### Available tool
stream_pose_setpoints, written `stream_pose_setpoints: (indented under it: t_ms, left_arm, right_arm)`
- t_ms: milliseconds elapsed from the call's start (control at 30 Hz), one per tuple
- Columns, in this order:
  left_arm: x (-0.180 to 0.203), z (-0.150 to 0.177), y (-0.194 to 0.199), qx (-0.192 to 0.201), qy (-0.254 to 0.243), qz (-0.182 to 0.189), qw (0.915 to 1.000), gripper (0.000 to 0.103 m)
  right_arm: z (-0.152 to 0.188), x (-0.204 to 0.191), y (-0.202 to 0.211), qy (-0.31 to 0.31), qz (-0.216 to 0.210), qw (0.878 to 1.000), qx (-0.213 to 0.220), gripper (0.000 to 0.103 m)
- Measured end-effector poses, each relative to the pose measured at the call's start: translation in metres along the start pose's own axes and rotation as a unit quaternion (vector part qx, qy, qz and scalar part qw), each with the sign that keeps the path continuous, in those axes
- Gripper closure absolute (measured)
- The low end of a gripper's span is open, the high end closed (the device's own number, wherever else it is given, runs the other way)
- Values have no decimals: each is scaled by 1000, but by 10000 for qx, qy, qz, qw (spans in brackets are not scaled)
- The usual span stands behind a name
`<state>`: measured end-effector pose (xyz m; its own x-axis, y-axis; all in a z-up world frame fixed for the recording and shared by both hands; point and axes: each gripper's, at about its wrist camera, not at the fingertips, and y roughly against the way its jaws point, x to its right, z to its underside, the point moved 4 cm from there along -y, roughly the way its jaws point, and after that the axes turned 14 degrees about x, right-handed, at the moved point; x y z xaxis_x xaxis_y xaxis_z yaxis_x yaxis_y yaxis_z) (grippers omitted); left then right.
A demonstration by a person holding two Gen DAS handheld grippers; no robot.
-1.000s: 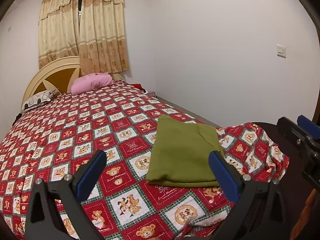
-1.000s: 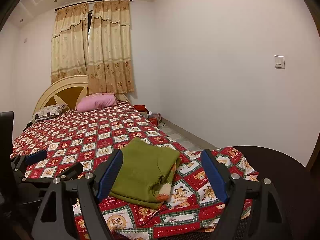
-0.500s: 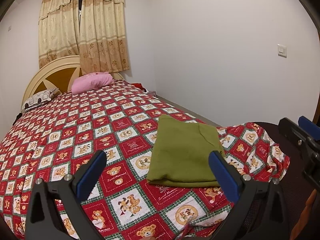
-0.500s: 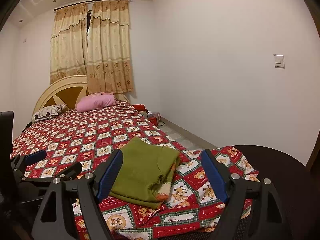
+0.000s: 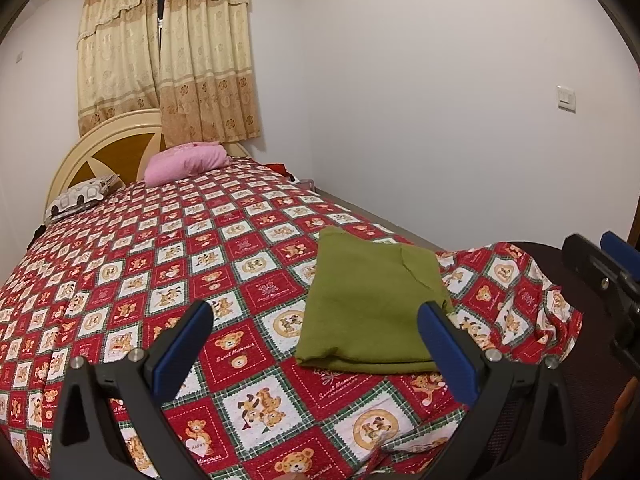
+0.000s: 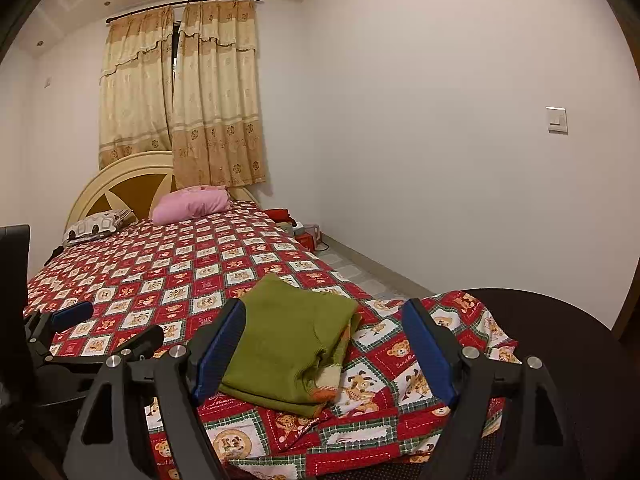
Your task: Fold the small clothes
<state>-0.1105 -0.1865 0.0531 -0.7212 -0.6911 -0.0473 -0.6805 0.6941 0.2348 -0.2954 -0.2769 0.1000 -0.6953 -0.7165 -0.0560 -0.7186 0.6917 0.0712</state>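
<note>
Looks pretty much done to me: the green garment (image 5: 372, 312) is already folded into a neat rectangle, lying on the bed (image 5: 160, 264) near its foot-end corner on the wall side. Left tool (image 5: 316, 344) and right tool (image 6: 326, 346) both gape wide with nothing in them, hanging just short of it. No other clothes visible to fold.

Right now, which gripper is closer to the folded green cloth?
Right. The right gripper has the green cloth lying just ahead between its open fingers; the left gripper sits off to its left.
</note>
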Motion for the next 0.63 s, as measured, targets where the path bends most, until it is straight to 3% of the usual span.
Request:
stream_pose_setpoints:
  t_ms: [633]
  left_arm:
    - [-13,8,-10,-244,218,110,9994,0]
  right_arm:
    - [9,-1,-1,20,106,9999,-100,22]
